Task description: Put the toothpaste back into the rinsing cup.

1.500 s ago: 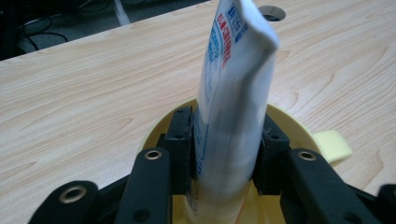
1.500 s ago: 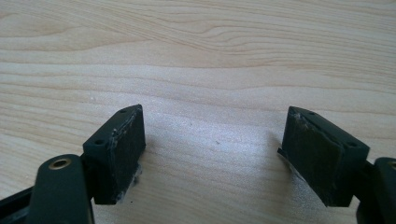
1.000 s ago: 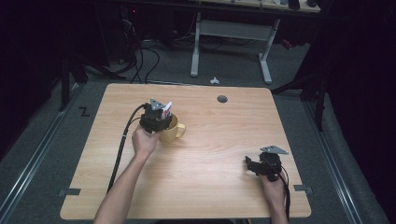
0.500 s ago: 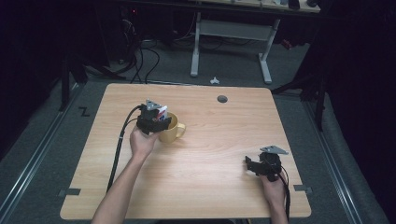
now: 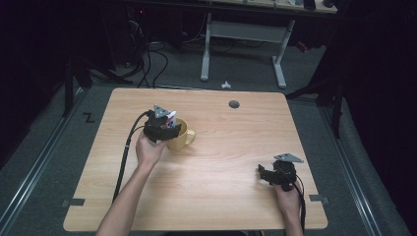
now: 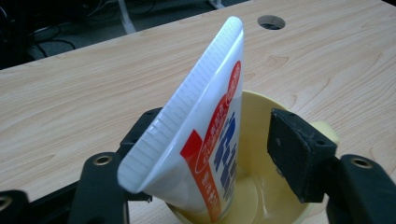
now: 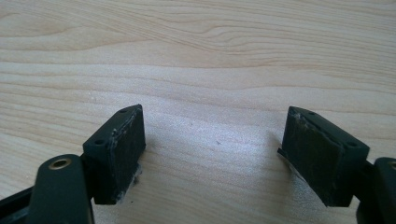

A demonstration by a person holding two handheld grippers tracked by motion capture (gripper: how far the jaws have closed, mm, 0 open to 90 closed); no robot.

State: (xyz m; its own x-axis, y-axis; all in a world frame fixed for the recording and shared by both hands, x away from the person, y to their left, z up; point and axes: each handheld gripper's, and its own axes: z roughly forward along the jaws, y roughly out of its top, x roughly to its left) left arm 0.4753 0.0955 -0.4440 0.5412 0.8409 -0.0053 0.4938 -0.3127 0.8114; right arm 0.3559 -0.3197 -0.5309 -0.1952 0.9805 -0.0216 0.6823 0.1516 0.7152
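A white toothpaste tube [image 6: 205, 135] with red and blue print stands tilted in a pale yellow mug [image 5: 178, 135], crimped flat end up, lower end inside. The mug sits upright on the table's left half, handle pointing right.

One wooden table [image 5: 211, 196] carries one yellow mug [image 5: 180, 136], and standing in the mug is one white toothpaste tube [image 6: 201, 140]. Two hand-held grippers are over the table: the left gripper [image 5: 162, 129] at the mug, the right gripper [image 5: 275, 173] well apart from it. One round cable hole [image 5: 234, 104] lies beyond the mug.
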